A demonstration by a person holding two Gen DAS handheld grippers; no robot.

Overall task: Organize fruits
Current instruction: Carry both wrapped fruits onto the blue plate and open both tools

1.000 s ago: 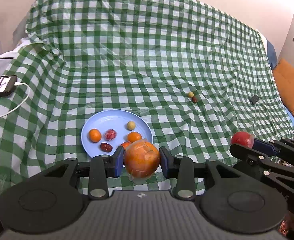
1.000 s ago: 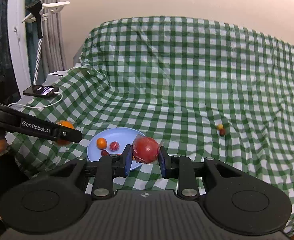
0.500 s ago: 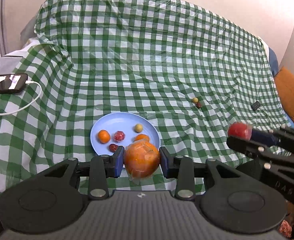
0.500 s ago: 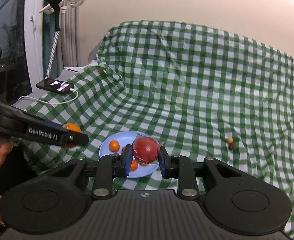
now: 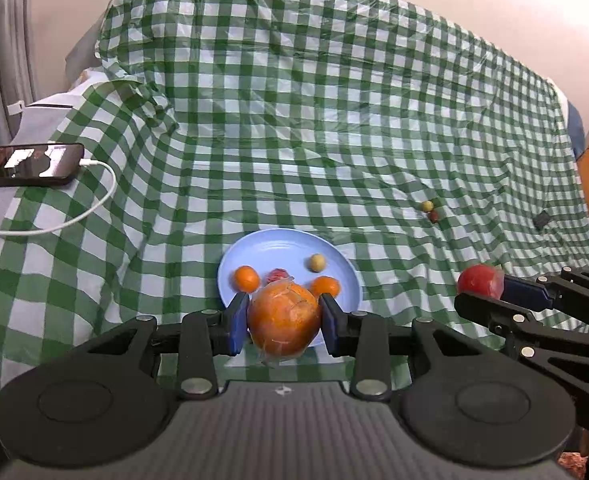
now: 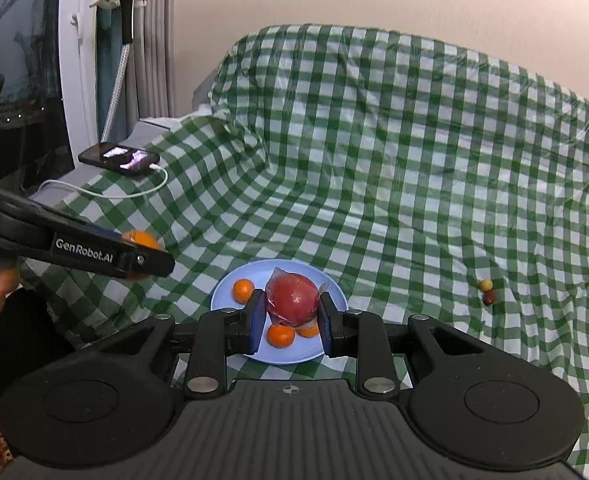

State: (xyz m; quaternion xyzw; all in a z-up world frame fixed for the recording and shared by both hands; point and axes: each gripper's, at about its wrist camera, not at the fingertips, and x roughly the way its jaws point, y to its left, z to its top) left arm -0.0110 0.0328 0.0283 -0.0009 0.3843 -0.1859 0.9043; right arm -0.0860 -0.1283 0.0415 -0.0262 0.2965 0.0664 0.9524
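Left wrist view: my left claw (image 5: 284,322) grips the orange (image 5: 284,320); the plate (image 5: 278,246) lies just ahead, below. My right claw (image 6: 291,312), clenched on the tomato (image 6: 293,300), hangs over it.

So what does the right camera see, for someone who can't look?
The right gripper squeezes a wrapped red fruit above a blue plate holding small oranges, on a green checked cloth.

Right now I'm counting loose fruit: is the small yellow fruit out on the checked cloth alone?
No: the small yellow fruit has a small dark red fruit right beside it on the green checked cloth.
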